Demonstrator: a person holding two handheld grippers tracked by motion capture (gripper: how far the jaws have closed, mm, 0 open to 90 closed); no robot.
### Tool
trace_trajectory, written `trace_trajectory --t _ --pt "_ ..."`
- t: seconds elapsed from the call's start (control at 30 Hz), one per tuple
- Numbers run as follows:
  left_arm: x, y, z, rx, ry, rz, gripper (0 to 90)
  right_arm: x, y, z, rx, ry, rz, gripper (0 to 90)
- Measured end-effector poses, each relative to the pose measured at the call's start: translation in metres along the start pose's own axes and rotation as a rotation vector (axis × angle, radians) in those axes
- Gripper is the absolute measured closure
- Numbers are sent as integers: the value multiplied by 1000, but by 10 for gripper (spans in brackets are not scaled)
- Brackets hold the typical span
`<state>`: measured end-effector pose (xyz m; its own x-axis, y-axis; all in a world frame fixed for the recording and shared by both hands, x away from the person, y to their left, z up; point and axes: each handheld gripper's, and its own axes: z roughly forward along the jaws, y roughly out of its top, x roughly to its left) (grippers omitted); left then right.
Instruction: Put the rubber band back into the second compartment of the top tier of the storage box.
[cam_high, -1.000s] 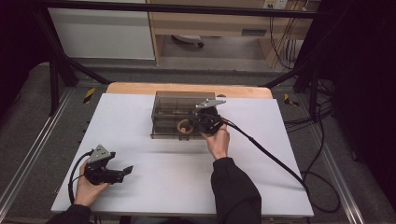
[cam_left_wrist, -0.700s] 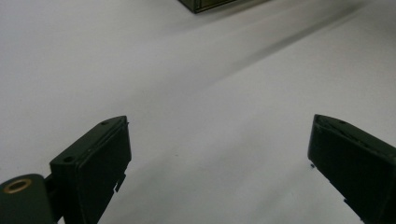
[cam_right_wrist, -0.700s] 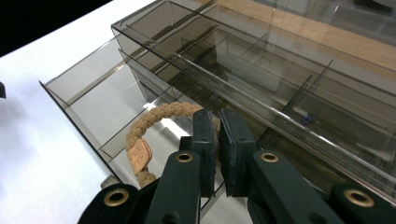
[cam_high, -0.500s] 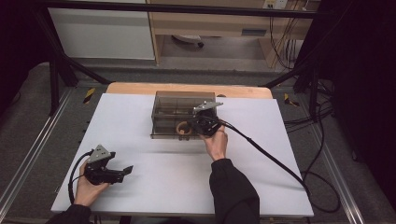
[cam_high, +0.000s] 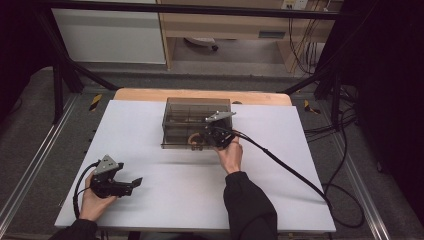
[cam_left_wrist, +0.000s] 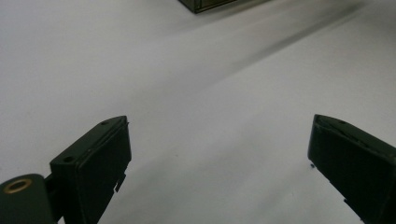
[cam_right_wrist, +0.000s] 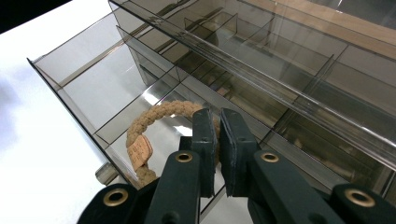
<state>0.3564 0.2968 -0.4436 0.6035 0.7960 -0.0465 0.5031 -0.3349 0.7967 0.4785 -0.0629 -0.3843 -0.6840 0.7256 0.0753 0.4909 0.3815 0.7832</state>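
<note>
A smoky clear organiser box (cam_high: 185, 107) with several compartments stands at the table's far middle. A tan braided bracelet (cam_right_wrist: 159, 112) with a small leather tag (cam_right_wrist: 139, 151) sits in its front compartment, and shows as a tan ring (cam_high: 192, 139) in the high view. My right gripper (cam_right_wrist: 218, 126) is shut on the bracelet's right side, and reaches into the box's front from the right (cam_high: 202, 140). My left gripper (cam_high: 134, 185) rests low on the near left of the table. Its jaws stand wide open over bare white surface (cam_left_wrist: 217, 154).
The white table top (cam_high: 280, 165) has a wooden strip (cam_high: 150, 94) at the back. A black cable (cam_high: 290, 170) trails from the right gripper toward the near right edge. A corner of the box (cam_left_wrist: 205, 3) shows at the top of the left gripper view.
My right gripper has shifted slightly left and toward the near side at the box's front, still holding the bracelet. The left hand has stayed put.
</note>
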Motion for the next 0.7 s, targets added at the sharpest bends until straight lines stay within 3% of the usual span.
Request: trace_trajectory --t 0.23,0.7 --pt "0 0 0 0 0 0 53 0 0 0 0 2 -3 831" --pt "0 0 0 -2 -1 0 53 1 5 -12 -51 2 -10 676"
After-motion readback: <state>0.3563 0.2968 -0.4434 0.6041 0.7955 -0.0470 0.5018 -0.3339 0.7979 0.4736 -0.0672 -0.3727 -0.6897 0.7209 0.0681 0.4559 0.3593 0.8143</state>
